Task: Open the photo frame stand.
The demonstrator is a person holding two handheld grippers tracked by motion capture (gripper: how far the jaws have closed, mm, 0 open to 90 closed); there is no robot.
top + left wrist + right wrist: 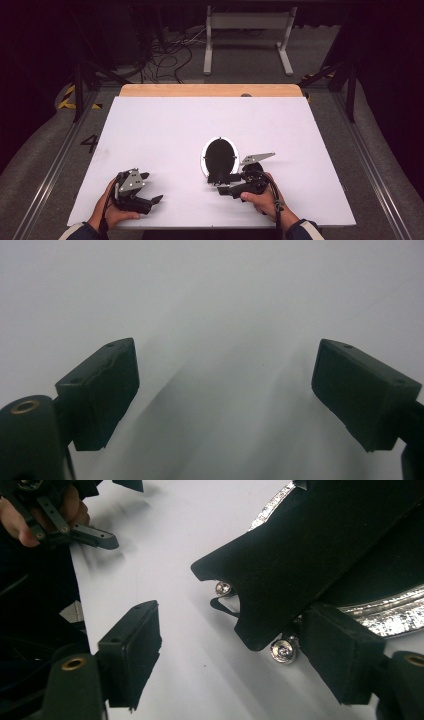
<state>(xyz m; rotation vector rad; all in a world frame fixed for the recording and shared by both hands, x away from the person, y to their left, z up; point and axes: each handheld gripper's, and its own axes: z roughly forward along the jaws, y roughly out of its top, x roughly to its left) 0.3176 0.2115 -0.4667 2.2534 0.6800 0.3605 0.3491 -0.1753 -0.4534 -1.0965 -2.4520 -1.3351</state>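
Observation:
An oval frame (220, 156) with a black back and a pale, silvery rim (395, 612) lies face down on the white board (175, 130), right of centre. Its black velvet stand flap (310, 555) points toward me, with small metal studs (283, 650) beside it. My right gripper (222, 186) sits at the frame's near end, open; in the right gripper view (230, 650) the flap's tip lies between the spread jaws, nearer the right one. My left gripper (151, 187) rests open near the board's front left, and between its jaws (225, 390) is bare white board.
The board lies on a wooden table whose far edge (210, 90) shows behind it. Beyond the table, a white metal stand (247, 22) and loose cables (170, 55) lie on the grey floor. The person's left hand and its gripper (95, 535) appear at the upper left of the right gripper view.

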